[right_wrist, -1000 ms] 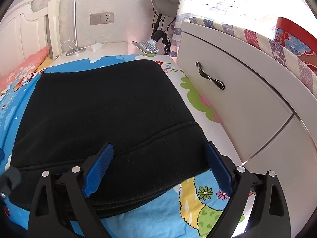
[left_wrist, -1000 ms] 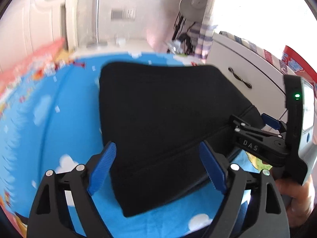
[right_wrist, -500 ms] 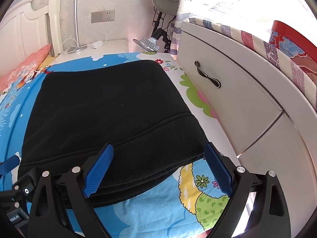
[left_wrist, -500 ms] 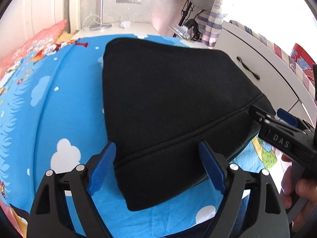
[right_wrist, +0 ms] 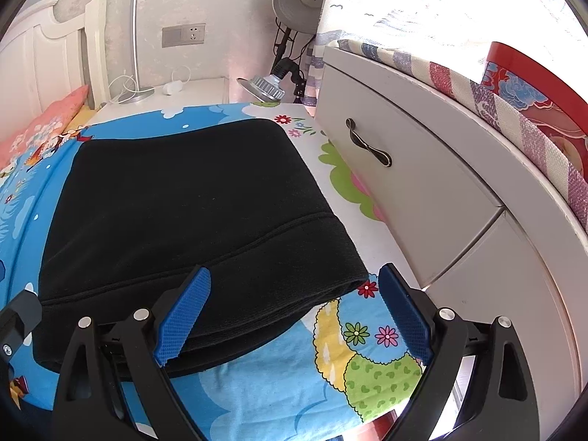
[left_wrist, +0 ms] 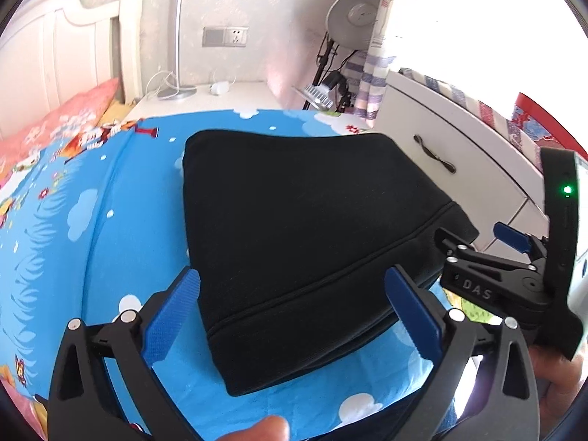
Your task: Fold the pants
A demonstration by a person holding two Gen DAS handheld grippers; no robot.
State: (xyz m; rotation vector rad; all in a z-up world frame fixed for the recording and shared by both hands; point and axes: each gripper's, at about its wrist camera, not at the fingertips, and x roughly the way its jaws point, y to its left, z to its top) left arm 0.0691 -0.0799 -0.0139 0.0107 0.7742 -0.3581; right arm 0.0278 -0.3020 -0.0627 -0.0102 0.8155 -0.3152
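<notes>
Release after final fold: the pants lie folded flat on the bed.
The left gripper, just opened wide, and the right gripper are spread, holding nothing; withdrawal is judged next.

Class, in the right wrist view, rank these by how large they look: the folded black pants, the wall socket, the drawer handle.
1. Pants
2. Drawer handle
3. Wall socket, though it is farther away, so its true size is unsure.
</notes>
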